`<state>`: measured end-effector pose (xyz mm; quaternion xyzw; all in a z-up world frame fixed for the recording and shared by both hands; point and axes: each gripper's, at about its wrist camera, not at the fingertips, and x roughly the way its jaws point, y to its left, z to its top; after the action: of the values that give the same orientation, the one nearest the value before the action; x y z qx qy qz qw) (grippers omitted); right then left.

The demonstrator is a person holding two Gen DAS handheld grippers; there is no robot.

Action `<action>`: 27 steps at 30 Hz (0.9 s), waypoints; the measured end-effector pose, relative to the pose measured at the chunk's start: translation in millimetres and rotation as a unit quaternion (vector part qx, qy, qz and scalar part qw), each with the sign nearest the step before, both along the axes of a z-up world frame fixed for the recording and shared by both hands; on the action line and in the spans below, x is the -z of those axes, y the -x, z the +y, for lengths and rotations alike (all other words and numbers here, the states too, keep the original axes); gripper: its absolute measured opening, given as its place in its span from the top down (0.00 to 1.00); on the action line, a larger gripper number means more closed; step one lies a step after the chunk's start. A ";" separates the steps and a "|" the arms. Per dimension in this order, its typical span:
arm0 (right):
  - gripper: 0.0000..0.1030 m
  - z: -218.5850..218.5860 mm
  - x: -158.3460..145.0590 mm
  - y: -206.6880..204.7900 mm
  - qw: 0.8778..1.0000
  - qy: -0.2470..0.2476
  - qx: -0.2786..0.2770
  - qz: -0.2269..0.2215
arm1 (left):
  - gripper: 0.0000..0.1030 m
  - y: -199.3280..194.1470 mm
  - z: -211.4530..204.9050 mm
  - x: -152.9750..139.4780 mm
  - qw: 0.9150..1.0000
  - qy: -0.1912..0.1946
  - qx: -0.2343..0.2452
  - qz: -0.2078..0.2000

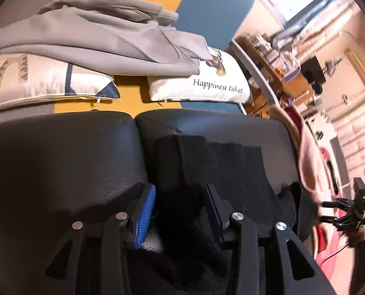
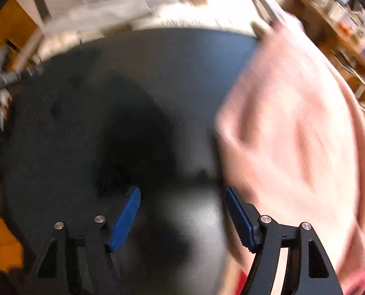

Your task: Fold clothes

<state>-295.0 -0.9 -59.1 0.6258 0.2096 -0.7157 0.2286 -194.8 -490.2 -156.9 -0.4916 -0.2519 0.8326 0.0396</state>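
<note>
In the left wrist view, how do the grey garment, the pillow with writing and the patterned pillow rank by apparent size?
1. grey garment, clearly largest.
2. patterned pillow and pillow with writing: they look alike, both partly covered, so unranked.

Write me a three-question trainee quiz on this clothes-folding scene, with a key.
1. True or false: the grey garment lies across two pillows.
2. Multiple choice: what colour is the cloth beside the right gripper? A) green B) pink C) yellow
3. Fill in: the pillow on the right of the left wrist view reads "Happiness ____".

Key: 1 true; 2 B; 3 ticket
</note>
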 end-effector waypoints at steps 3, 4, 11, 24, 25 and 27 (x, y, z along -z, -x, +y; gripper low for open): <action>0.69 14.5 -28.7 -9.7 0.998 0.047 0.037 0.036 | 0.60 2.5 4.2 -1.1 1.000 0.006 0.000 -0.004; 0.69 7.9 -38.4 -10.9 0.995 0.079 0.040 0.051 | 0.60 3.4 5.5 -1.2 1.000 0.007 -0.001 -0.006; 0.69 -151.3 -13.1 -1.4 0.972 0.226 -0.045 0.057 | 0.60 11.4 22.2 -3.0 0.998 0.063 0.026 -0.006; 0.96 -238.4 51.9 21.4 0.970 0.234 -0.018 0.062 | 0.75 23.0 14.0 -0.4 0.998 0.058 0.018 -0.019; 0.96 -240.1 52.8 21.4 0.970 0.234 -0.022 0.065 | 0.91 19.1 14.7 -4.3 0.998 0.060 0.015 -0.007; 0.96 -243.4 49.6 19.7 0.968 0.237 -0.026 0.078 | 0.91 13.0 15.6 -10.6 0.997 0.075 0.003 0.014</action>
<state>-314.7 -244.3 -108.7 0.4901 0.0671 -0.7854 0.3720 -207.8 -474.6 -146.3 -0.4828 -0.1866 0.8556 0.0089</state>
